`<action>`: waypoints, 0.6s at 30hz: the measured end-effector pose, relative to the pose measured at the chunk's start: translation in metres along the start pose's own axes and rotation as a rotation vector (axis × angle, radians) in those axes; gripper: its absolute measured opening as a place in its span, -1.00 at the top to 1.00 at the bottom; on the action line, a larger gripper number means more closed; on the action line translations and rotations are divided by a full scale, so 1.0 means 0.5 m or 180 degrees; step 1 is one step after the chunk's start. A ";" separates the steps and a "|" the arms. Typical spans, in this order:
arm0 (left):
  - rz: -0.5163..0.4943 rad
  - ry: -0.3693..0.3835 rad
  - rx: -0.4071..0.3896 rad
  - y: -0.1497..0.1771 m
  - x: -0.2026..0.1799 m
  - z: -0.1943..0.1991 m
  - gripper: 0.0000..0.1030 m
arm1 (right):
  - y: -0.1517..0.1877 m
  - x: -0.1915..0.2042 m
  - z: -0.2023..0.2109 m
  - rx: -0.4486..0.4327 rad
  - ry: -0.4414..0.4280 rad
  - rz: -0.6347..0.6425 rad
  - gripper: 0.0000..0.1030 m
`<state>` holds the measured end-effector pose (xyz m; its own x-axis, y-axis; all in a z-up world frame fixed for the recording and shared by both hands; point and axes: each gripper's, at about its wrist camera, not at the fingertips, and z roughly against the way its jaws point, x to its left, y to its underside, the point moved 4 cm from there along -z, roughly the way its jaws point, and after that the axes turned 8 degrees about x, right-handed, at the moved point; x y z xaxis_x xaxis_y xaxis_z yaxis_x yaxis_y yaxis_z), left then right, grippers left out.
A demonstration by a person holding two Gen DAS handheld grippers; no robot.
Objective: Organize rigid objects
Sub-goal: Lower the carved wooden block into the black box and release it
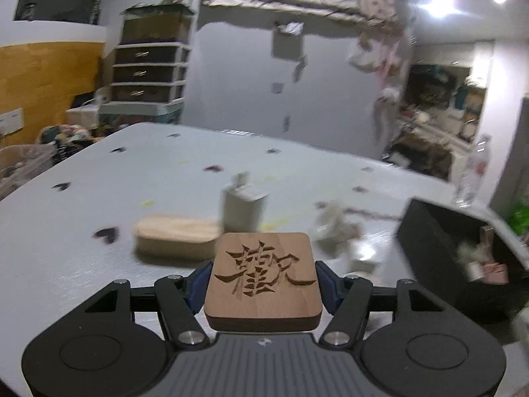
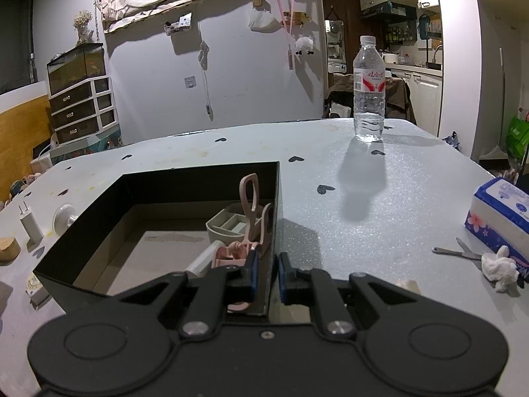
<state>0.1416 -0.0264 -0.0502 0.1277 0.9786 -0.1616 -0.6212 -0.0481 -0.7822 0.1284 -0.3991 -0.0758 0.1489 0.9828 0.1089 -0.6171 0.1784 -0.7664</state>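
A square wooden block (image 1: pixel 261 301) with a carved character sits between the blue pads of my left gripper (image 1: pixel 263 281), which is shut on its two sides and holds it above the grey table (image 1: pixel 82 205). The black open box (image 1: pixel 429 231) is off to the right. In the right wrist view my right gripper (image 2: pixel 268 273) is shut on the right wall of the black box (image 2: pixel 198 168). Inside the box lie a pink eyelash curler (image 2: pixel 248 218), a beige divided tray (image 2: pixel 228 225) and a white tube (image 2: pixel 201 261).
An oval wooden piece (image 1: pixel 175 238), a white charger plug (image 1: pixel 243 208) and a blurred white item (image 1: pixel 330 228) lie ahead of the block. A water bottle (image 2: pixel 368 89) stands far right; a tissue pack (image 2: pixel 499 218), metal scissors (image 2: pixel 459 253) and a white plush (image 2: pixel 497 269) lie right.
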 end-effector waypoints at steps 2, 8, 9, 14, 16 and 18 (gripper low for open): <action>-0.0029 0.0187 -0.0036 -0.013 -0.036 0.008 -0.25 | 0.000 0.001 0.000 -0.0001 0.0006 0.0003 0.76; -0.0207 0.0744 -0.0055 -0.066 -0.168 -0.001 -0.25 | -0.001 0.002 0.000 0.0002 0.0004 -0.0003 0.76; -0.0255 0.0821 -0.0036 -0.075 -0.194 -0.009 -0.25 | -0.002 0.003 0.000 0.0004 0.0006 0.0000 0.76; -0.0476 0.1057 0.0232 -0.102 -0.319 -0.069 -0.25 | -0.002 0.004 0.000 0.0007 0.0003 -0.0005 0.76; -0.0560 0.1045 0.0402 -0.107 -0.365 -0.104 -0.25 | -0.001 0.004 0.000 0.0005 0.0002 0.0001 0.76; -0.0653 0.0998 0.0537 -0.109 -0.408 -0.141 -0.25 | 0.000 0.003 0.000 0.0001 -0.0016 0.0003 0.76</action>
<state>0.2038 -0.2374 -0.0169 0.4754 0.8547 -0.2087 -0.6732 0.2006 -0.7118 0.1288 -0.3974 -0.0756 0.1445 0.9832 0.1113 -0.6174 0.1775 -0.7664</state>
